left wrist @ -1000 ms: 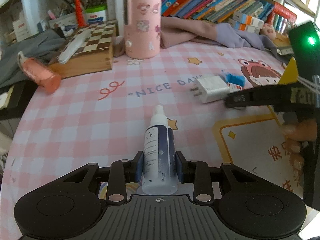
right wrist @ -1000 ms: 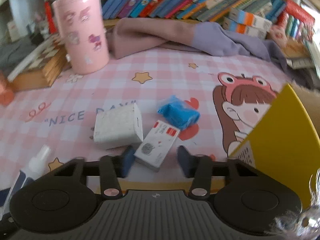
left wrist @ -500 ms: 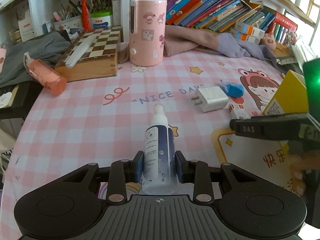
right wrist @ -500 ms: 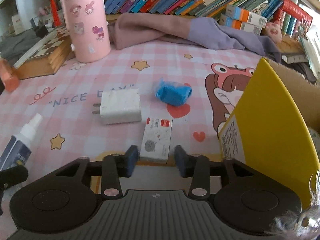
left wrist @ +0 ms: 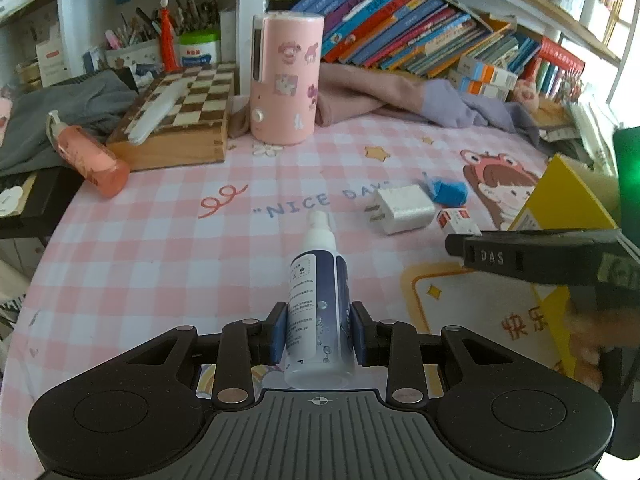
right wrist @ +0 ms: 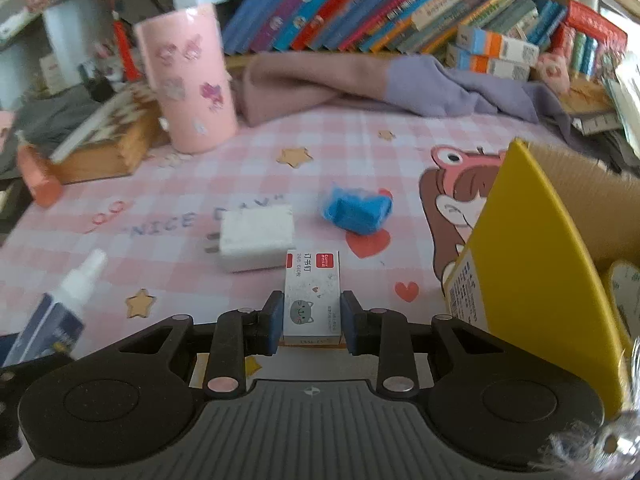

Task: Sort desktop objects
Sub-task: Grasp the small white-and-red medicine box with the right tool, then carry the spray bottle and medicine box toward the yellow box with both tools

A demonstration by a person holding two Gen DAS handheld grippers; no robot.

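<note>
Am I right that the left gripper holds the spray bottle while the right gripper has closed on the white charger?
Not quite. The left gripper does hold the spray bottle, but the right gripper has just closed on the small staple box, as the right wrist view shows. The white charger lies untouched beyond it.

Pink checked tablecloth (left wrist: 160, 272) – white charger (left wrist: 404, 208), blue wad (left wrist: 448, 192), pink canister (left wrist: 284, 80), chessboard box (left wrist: 180, 120) on it

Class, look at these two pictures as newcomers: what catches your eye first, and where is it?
Each pair of tongs grips something up front: the left tongs clamp a spray bottle, the right tongs a small staple box. Behind stands a tall pink canister, and a yellow box fills the right side.
</note>
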